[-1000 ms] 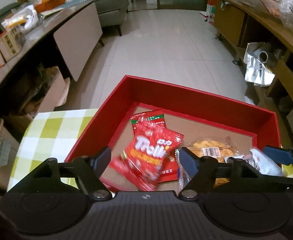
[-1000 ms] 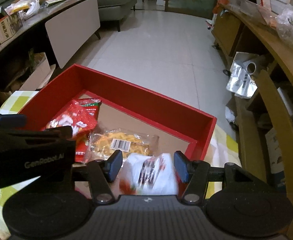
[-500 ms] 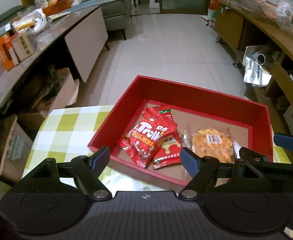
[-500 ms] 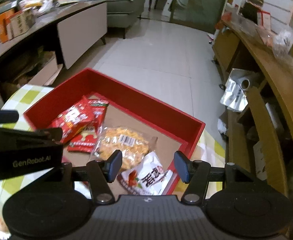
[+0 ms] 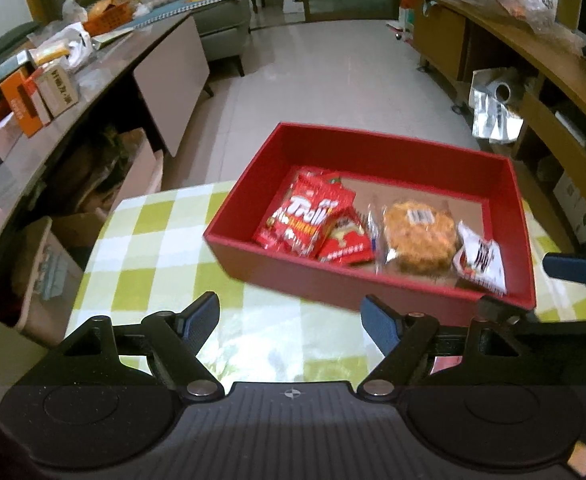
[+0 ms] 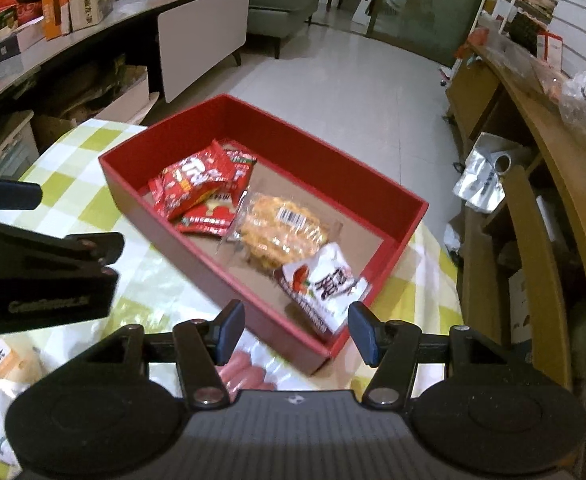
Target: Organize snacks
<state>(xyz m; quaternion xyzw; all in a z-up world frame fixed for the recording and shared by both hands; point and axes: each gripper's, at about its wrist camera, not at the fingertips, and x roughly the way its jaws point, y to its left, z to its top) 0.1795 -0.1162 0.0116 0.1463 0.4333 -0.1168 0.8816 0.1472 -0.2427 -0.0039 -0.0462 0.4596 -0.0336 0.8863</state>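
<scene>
Nearest of all, just beneath the right gripper (image 6: 295, 334), lie the sausages (image 6: 241, 372), a pink bundle on the checked cloth (image 6: 165, 280) below and slightly left of its near finger; their long axis seems to run left to right across the view, though only their ends show past the gripper's body. That gripper's jaws stand apart with nothing between them. To the near left of the right wrist view more packets (image 6: 5, 364) rest on the cloth, closer to the left gripper (image 5: 291, 322), whose jaws have just been opening and stand wide and empty over bare cloth. So the next pick likely falls to the right hand, which would need to tip down and back toward the sausages. Farther off sits the red box (image 6: 197, 264), its long axis running from near right to far left in the right wrist view. Inside it, near to far: the white packet (image 6: 329, 284) in the near right corner, the round cake (image 6: 283, 228) in the middle, and the red Trolli bags (image 6: 197, 180) at the far left end. The far half of the box floor is bare.
</scene>
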